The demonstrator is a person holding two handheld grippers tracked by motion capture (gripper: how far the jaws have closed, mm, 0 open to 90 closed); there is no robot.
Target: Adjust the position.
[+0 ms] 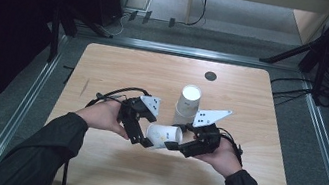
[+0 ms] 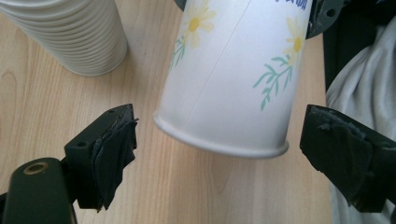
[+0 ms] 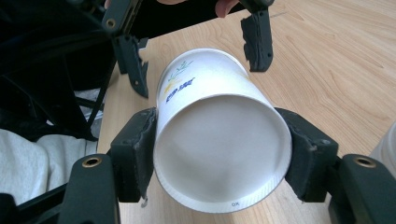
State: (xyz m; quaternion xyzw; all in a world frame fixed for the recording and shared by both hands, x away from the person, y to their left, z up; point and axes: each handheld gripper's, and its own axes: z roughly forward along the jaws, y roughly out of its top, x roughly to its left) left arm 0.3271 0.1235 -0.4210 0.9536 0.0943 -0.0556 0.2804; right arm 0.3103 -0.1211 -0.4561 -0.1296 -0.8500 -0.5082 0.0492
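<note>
- Right gripper [image 3: 219, 154] clamps the cup [image 3: 219, 140] near its base, sideways above the table [image 1: 120, 70].
- Left gripper [image 2: 219, 154] gapes wide, pads clear of the rim.
- Cup looks light, thin, crushable: grip gently near the stiffer rim or base.
- Stack [image 1: 187, 105] stands just beyond.

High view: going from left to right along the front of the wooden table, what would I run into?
The person's left hand → black left tool, jaws apart → white paper cup with a flower print, lying on its side → black right tool, closed on that cup's base → right hand.
</note>
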